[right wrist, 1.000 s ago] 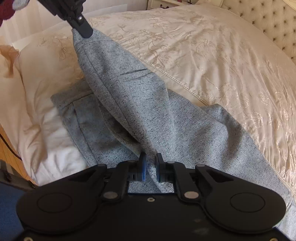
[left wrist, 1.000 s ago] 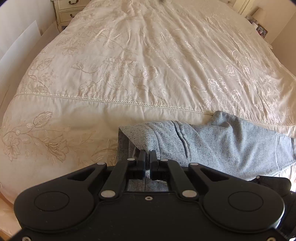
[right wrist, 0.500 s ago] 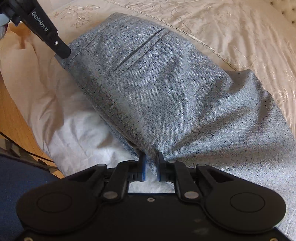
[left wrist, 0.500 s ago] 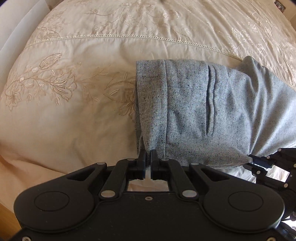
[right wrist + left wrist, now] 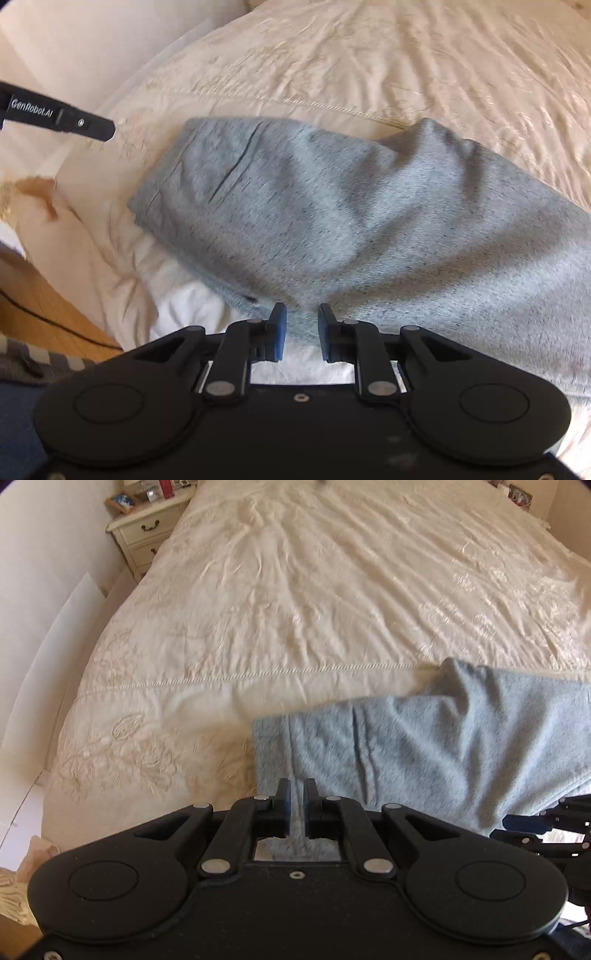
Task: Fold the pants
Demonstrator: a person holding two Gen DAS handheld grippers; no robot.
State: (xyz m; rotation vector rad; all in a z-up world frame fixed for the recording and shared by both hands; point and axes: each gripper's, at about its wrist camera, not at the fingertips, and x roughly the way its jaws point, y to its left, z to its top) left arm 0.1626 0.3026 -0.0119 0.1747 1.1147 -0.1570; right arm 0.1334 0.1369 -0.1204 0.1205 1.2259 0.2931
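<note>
Both tongs letting go over grey pants on the bed

Left tongs (image 5: 294, 797) are opening, just a narrow gap, with grey fabric showing between them but not pinched. Right tongs (image 5: 299, 325) are opening too, blue pads (image 5: 279, 334) clearly apart and the cloth edge right under them. The pants (image 5: 351, 218) lie folded over near the foot edge of the cream embroidered bed (image 5: 314, 602); a nightstand (image 5: 146, 531) sits far off.

Both wrist views look steeply down, close over the bed's near edge, sharing the somewhat blurred grey pants (image 5: 443, 746) and bedspread (image 5: 406, 55).
</note>
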